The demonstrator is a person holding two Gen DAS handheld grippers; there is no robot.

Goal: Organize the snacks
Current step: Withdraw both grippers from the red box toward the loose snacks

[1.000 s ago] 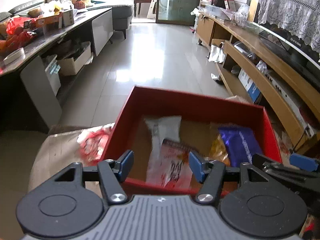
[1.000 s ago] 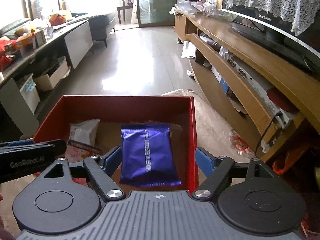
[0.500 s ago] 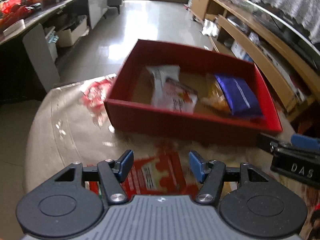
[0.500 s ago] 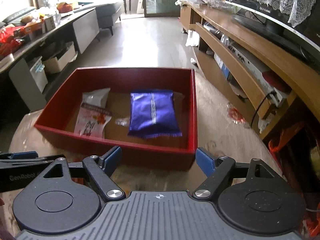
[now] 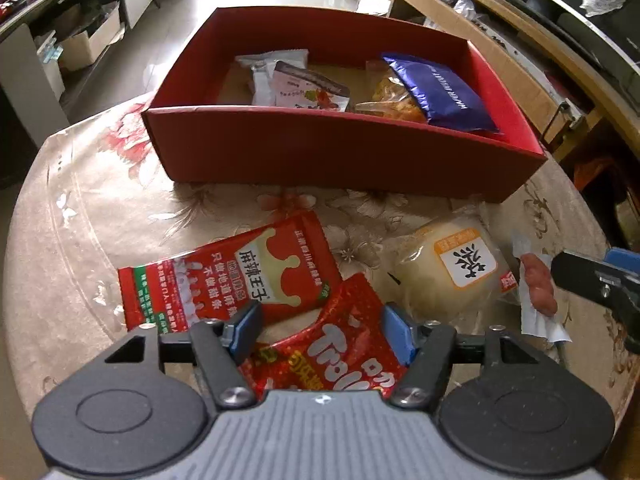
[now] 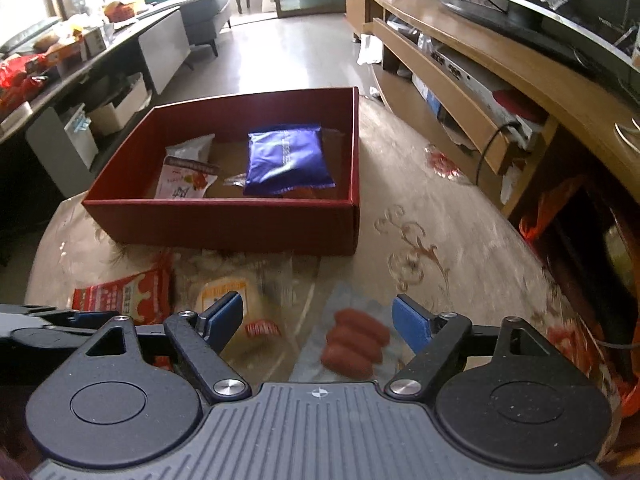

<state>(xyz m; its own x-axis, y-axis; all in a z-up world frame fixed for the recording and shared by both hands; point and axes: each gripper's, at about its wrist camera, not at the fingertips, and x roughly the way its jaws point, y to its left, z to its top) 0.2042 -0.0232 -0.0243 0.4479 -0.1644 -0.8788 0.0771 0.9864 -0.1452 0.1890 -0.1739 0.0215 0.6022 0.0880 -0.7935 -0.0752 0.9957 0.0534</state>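
- Bench [image 5: 100, 200]: round top with a flowered cover under clear plastic, carries everything I'm working on.
- Red box [image 5: 344, 160]: open cardboard box at the far side of the bench, already holding several packs.
- In the box, blue packet [image 5: 438, 94] lies at the right end, partly on top of an orange snack bag [image 5: 394, 98]; in the right wrist view the blue packet [image 6: 286, 160] sits right of centre.
- At the left of the box, a pink-and-white packet [image 5: 308, 88] leans over a white packet [image 5: 266, 68].
- Red spicy-strip packet [image 5: 240, 276]: flat on the bench in front of the box, left of my left gripper's line.
- Red candy bag [image 5: 340, 352]: overlaps the lower right corner of the spicy-strip packet, lies right under my left gripper [image 5: 320, 328].
- Left gripper is released; its jaws have just been widening and now straddle the top of the candy bag, pads not pressing it as far as I see.
- Wrapped bun [image 5: 452, 272]: pale, orange label, on the bench right of the candy bag, just in front of the box.
- Sausage pack [image 6: 354, 340]: clear wrapper with small red sausages, right of the bun, sitting between the pads of my right gripper [image 6: 318, 320].
- Right gripper is spread wide over the sausage pack, not gripping anything; blurred view, contact unclear.
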